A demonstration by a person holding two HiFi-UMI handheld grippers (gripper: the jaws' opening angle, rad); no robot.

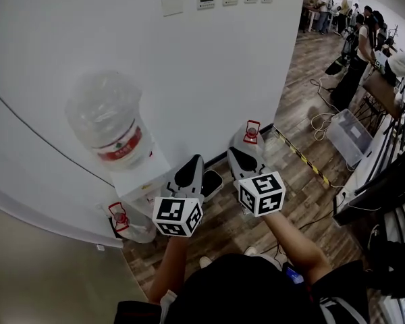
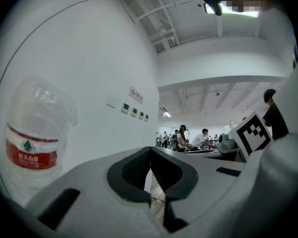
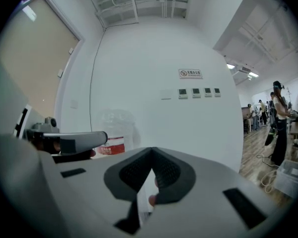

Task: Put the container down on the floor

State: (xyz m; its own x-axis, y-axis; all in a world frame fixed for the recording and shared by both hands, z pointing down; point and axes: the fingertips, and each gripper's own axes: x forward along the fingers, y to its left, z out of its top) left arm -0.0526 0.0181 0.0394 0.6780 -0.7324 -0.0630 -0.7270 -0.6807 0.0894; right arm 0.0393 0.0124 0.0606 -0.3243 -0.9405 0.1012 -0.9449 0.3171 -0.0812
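Hovering side by side over the wooden floor [image 1: 304, 201], the two grippers point toward the white wall [image 1: 209, 73], each held in one of the person's hands. The left gripper [image 1: 192, 162] has its jaws brought together with only a thin slit between the dark pads; in the left gripper view [image 2: 150, 170] nothing is held, and only floor shows through the slit. The right gripper [image 1: 241, 155] is likewise closed and empty, its pads meeting in the right gripper view [image 3: 151, 170].

The container [image 1: 251, 135], a clear water jug with a red cap, sits just beyond the tip of the right gripper, close to the wall. It seems to stand on the floor, though the gripper covers its base in the head view. Neither gripper touches it.

To the left stands a white water dispenser [image 1: 145, 181] against the wall, carrying a large upturned bottle [image 1: 111, 123] with a red label, which also shows at the left of the left gripper view [image 2: 32, 138]. A second red-capped jug [image 1: 125, 221] rests on the floor beside the dispenser's foot.

Farther right, a clear plastic bin [image 1: 347, 137] lies on the floor, near a yellow-and-black tape strip [image 1: 300, 157]. People [image 1: 364, 39] stand at the far end of the room.
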